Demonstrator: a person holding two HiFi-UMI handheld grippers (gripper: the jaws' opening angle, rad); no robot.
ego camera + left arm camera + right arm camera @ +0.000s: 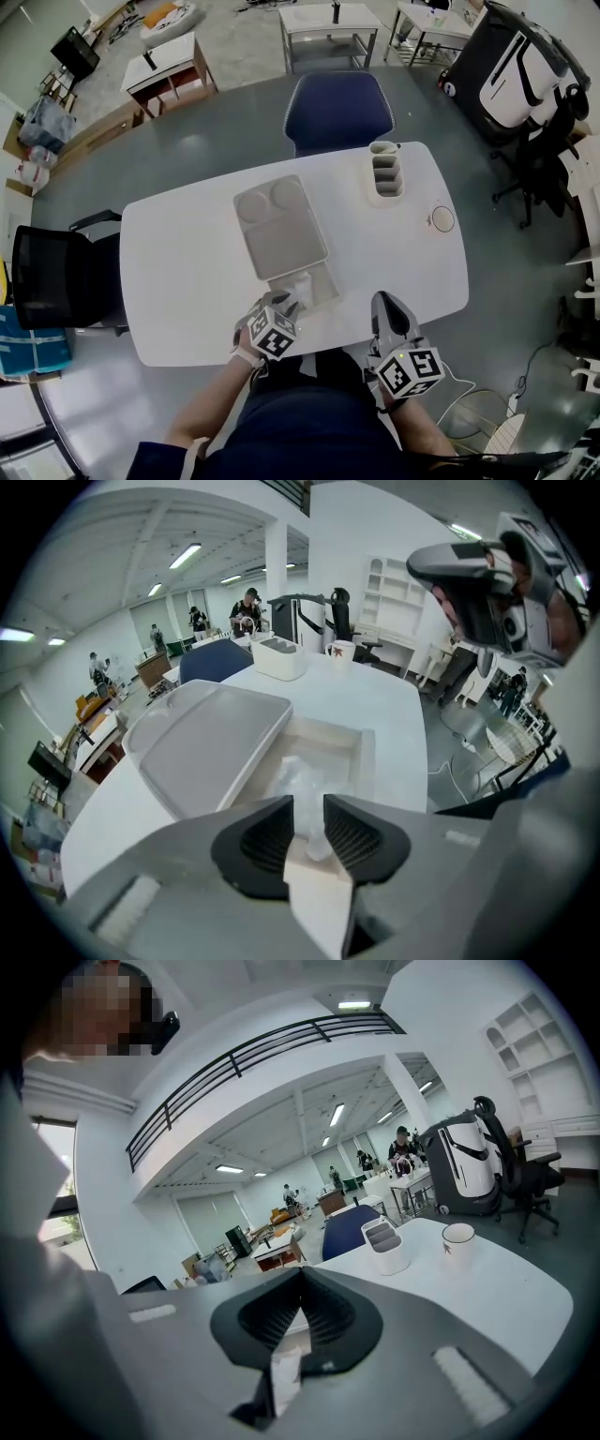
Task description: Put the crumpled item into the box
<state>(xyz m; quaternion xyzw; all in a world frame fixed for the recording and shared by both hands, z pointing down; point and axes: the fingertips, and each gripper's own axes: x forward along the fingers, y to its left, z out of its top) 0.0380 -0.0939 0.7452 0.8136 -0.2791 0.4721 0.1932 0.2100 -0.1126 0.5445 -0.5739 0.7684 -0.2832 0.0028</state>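
Observation:
An open shallow box (323,284) sits near the table's front edge, its grey lid (281,230) folded back beyond it. In the left gripper view, a crumpled clear plastic item (302,778) lies in the box (375,752) beside the lid (211,747). My left gripper (307,810) stands over the box's near end with its jaws close together, and the item's lower end sits pinched in the narrow gap. From the head view, the left gripper (281,303) touches the box's front. My right gripper (385,302) rests further right, shut and holding nothing (300,1283).
A white desk organiser (385,174) and a round cup (442,219) stand at the table's far right; both show in the right gripper view, organiser (385,1244) and cup (458,1239). A blue chair (339,111) faces the far edge, a black chair (56,277) the left.

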